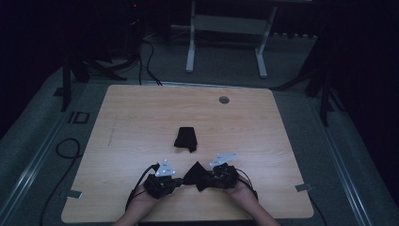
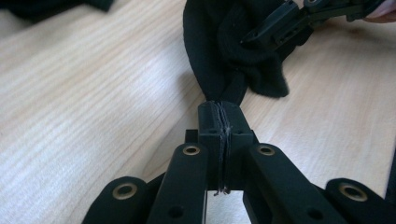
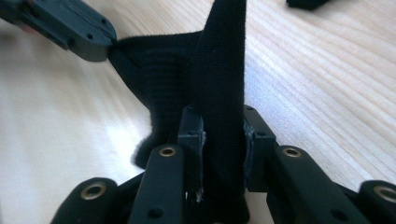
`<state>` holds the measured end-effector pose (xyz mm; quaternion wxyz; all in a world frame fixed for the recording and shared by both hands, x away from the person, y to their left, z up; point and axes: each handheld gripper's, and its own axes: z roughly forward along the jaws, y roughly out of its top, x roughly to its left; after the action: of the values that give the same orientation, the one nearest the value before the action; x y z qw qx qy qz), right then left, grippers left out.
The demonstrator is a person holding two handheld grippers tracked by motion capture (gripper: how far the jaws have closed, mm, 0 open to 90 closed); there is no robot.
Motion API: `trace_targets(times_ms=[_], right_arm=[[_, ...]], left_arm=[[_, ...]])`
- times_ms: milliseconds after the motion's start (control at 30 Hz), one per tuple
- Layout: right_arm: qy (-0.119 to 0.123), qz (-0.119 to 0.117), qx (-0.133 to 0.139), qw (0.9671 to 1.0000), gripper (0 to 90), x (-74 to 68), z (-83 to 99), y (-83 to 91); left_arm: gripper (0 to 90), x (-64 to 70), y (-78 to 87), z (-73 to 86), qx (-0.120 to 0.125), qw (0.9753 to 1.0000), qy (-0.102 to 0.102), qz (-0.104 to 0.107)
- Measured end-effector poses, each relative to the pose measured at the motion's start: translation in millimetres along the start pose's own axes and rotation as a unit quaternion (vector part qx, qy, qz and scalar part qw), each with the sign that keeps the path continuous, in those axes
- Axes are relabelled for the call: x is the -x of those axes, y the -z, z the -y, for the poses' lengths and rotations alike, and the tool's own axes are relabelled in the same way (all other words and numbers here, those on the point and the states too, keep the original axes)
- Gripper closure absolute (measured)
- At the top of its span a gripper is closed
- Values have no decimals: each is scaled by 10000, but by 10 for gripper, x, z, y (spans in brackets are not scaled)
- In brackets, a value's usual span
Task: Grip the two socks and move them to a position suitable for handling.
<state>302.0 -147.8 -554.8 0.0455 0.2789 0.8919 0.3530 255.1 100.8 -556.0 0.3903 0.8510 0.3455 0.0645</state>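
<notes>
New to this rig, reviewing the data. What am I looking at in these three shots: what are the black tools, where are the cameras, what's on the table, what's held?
There is no robot arm here. A person holds a hand-operated two-jaw gripper in each hand: the left gripper and the right gripper.

The high view comes from a fixed camera above the person's side of the wooden table. The other two come from cameras riding on each gripper, looking along its black jaws.

Both grippers are clamped on one piece of black cloth, stretched between them just above the table. The left gripper view shows its jaws pinched on a thin edge; the right gripper view shows a thicker band between its jaws.

A second, folded black cloth lies farther back, mid-table.
</notes>
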Motion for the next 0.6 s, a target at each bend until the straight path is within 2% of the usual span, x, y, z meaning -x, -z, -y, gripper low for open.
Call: trace_targets(times_ms=[133, 233, 300, 333, 367, 433, 467, 500, 567, 600], right_arm=[[46, 123, -1, 9999, 657, -20, -20, -26], [-14, 149, 3, 9999, 486, 6, -13, -13], [35, 198, 14, 9998, 421, 33, -18, 52], [35, 198, 14, 9998, 421, 33, -18, 52], [42, 372, 330, 9988, 398, 43, -72, 268], [21, 364, 387, 9986, 394, 39, -84, 307], [68, 437, 616, 9971, 392, -9, -132, 441], [68, 437, 616, 9971, 392, -9, -132, 441], [105, 313, 699, 9970, 393, -91, -151, 468], [282, 89, 612, 9977, 410, -214, -139, 391]], left_arm=[[887, -36, -19, 1, 9, 10000, 38, -4], [886, -63, -38, 7, 23, 10000, 75, -17], [886, -82, -44, 15, 39, 9999, 102, 12], [886, -82, -44, 15, 39, 9999, 102, 12], [885, -89, -50, 12, 28, 9999, 113, -6], [885, -96, -49, 4, 64, 9999, 154, 36], [885, -92, -46, -5, 91, 9998, 167, 17], [885, -92, -46, -5, 91, 9998, 167, 17], [885, -84, -42, -11, 124, 9997, 199, 57], [885, -78, -38, -14, 128, 9997, 189, 77]])
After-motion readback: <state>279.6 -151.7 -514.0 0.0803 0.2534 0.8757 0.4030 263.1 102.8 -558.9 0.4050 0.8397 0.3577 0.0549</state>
